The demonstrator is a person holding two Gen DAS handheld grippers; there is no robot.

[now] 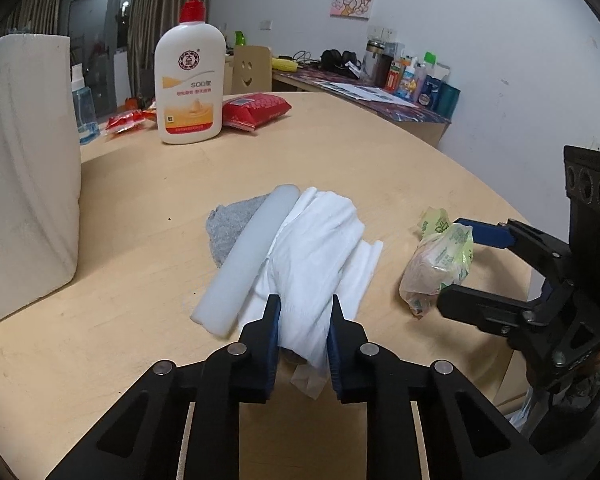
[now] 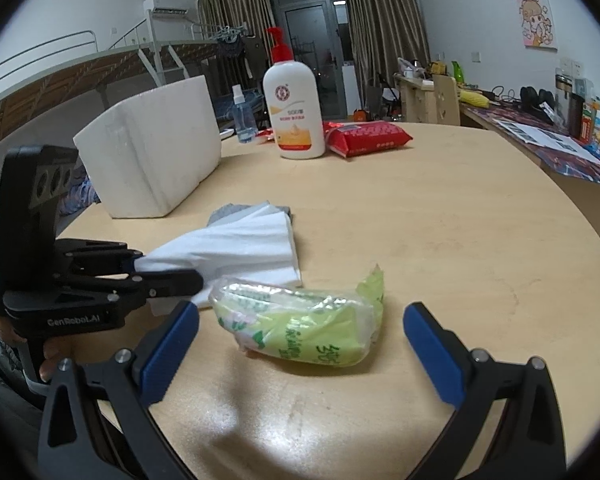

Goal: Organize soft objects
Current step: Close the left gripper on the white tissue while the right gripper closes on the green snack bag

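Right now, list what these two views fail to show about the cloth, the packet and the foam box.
- White cloth: its near end is hidden between the left gripper fingers, in the left wrist view.
- Grey cloth: mostly covered by the translucent roll and the white cloth.
- Green tissue packet: its print is too blurred to read, in the right wrist view; the right gripper is open around it.
- White foam box: cut off by the left edge.

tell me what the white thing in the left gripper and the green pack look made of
White cloth: looks like soft matte woven fabric, creased and bunched between the left gripper fingers. Green pack: thin glossy plastic film, crinkled with glare spots, probably tissues inside.
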